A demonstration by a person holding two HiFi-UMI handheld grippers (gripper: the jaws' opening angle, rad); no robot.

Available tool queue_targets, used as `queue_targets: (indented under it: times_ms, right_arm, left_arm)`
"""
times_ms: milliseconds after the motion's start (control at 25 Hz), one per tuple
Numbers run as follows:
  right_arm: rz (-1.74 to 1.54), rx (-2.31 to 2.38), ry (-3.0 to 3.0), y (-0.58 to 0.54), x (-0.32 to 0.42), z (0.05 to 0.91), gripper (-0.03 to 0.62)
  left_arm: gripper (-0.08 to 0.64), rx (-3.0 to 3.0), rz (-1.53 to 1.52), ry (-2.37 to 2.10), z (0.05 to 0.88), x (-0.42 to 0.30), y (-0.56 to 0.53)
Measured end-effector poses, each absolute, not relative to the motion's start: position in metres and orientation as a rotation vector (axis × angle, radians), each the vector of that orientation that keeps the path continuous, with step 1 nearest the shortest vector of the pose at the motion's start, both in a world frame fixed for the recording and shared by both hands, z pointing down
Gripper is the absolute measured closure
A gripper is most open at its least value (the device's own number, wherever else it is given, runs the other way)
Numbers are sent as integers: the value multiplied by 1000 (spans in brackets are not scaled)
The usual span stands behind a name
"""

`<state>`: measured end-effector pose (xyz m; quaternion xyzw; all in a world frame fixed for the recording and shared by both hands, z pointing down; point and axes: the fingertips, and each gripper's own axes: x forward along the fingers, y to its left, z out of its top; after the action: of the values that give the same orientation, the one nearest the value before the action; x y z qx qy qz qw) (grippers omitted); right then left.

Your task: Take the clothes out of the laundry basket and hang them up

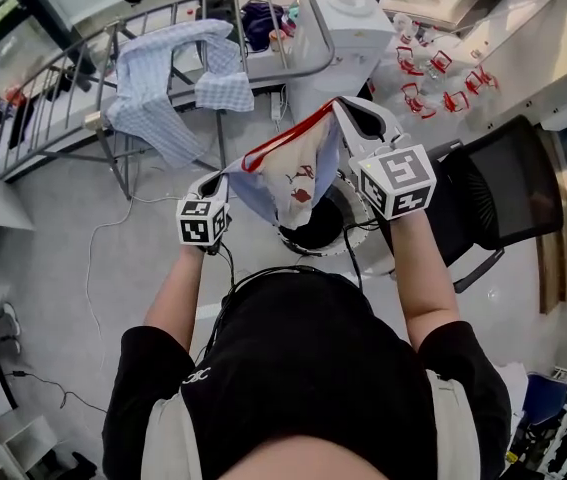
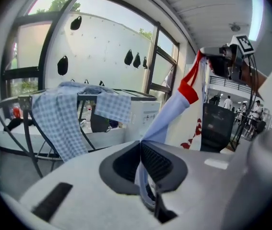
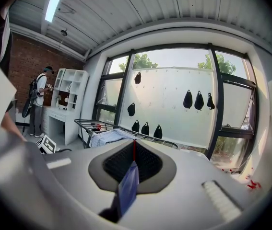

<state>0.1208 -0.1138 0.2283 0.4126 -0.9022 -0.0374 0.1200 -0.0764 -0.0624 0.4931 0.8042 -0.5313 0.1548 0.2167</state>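
I hold one small garment (image 1: 293, 168) stretched between both grippers: pale blue and white, with a red band along its top edge and a red print. The left gripper (image 1: 221, 176) is shut on its lower left corner; pale blue cloth (image 2: 167, 119) runs out of the closed jaws in the left gripper view. The right gripper (image 1: 339, 104) is higher and shut on the red-trimmed corner, where blue fabric (image 3: 127, 188) shows between its pads. The laundry basket (image 1: 308, 249) sits on the floor right under the garment, mostly hidden by it.
A metal drying rack (image 1: 83, 88) stands ahead at the left with a blue checked shirt (image 1: 153, 88) draped over it. A white machine (image 1: 355, 18) is behind the garment. A black chair (image 1: 503, 193) is at the right. Red clips (image 1: 433, 78) lie on the floor. A person (image 3: 39, 99) stands far off.
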Motion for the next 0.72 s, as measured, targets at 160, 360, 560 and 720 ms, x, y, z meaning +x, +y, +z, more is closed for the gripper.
queue_targets:
  times_ms: [160,360,560,720]
  right_arm:
    - [-115,1198,-2652,-119,114,226,575]
    - [-151,1147,-2675,-123,98,223,575]
    - [-214,1051,-2733,-120,65,213,575]
    - [-234,980,-2788,-120,27,205,575]
  left_arm:
    - [549,2254,399,-1604,452,-119,-67]
    - [549,2297,366,-1786,391,-174,-61]
    - [549,2282,316,-2001,331,-223,-43]
    - [549,2231,261,-2144,296,-263,-24]
